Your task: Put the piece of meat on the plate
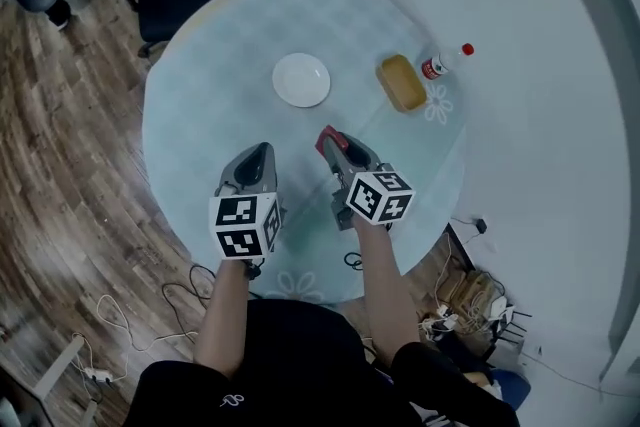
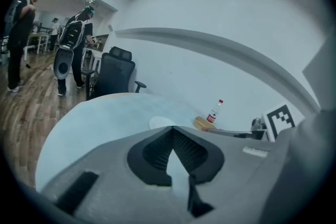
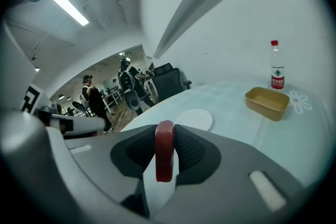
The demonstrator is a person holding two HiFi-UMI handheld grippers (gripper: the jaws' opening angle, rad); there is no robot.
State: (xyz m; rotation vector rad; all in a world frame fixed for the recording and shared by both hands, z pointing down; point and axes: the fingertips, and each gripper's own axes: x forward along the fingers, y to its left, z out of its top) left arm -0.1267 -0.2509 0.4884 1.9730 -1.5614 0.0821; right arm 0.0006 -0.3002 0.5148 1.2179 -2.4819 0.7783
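Fingers (image 3: 191, 152) of the right gripper (image 3: 166, 128) are clamped on the meat (image 3: 164, 157), the plate (image 1: 301, 80) seen at eleven o'clock; the left gripper (image 2: 171, 131) is pressed shut.

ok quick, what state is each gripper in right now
left gripper: jaws shut, nothing between them
right gripper: jaws shut on the piece of meat

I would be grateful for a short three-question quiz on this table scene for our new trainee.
1. True or false: the white plate is bare.
2. Which gripper holds the piece of meat: A left, B right?
3. Name the red-capped thing standing beside the yellow tray.
Key: 1 true. 2 B, the right gripper, jaws clamped on it. 3 the bottle.
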